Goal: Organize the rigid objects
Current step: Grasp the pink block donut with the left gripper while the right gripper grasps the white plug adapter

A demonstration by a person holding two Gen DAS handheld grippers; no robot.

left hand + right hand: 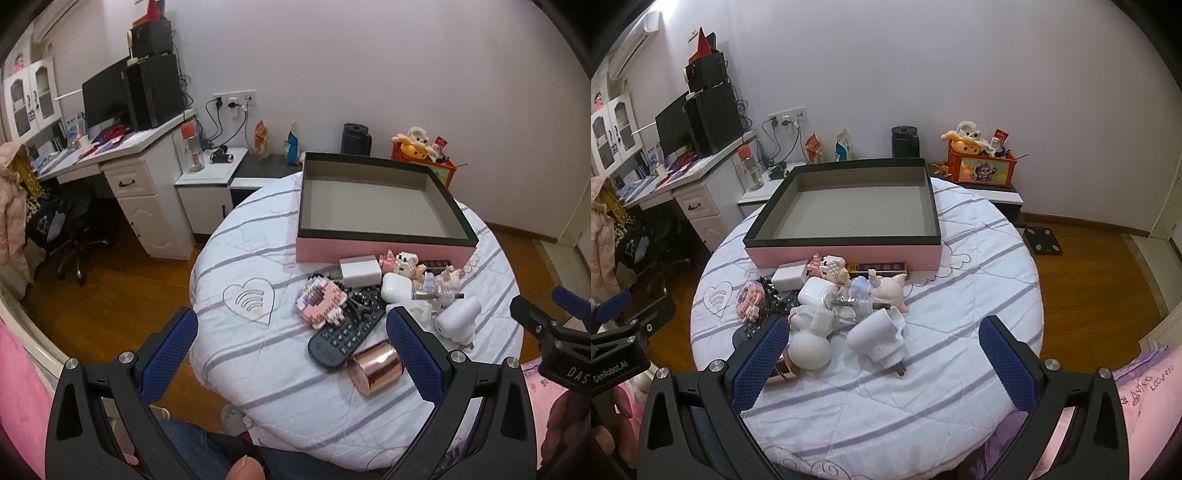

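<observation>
An empty pink box with a black rim (pixel 384 248) (pixel 846 255) sits at the far side of the round table. In front of it lies a pile of small objects: a black remote (pixel 345 332), a pink block figure (pixel 320 300) (pixel 750 300), a copper cylinder (pixel 375 367), a white plug adapter (pixel 456 319) (pixel 877 338), a white earbud case (pixel 397 287) (pixel 813 291), a white charger (pixel 360 272) and a pink pig figure (pixel 888 291). My left gripper (pixel 291 356) is open and empty, above the table's near edge. My right gripper (pixel 884 363) is open and empty, just short of the pile.
The table wears a white striped cloth (pixel 960 280). A desk with monitor and computer tower (pixel 147 92) stands at the left, a low cabinet with a toy-filled red box (pixel 982 166) behind. A scale (pixel 1042 240) lies on the wooden floor.
</observation>
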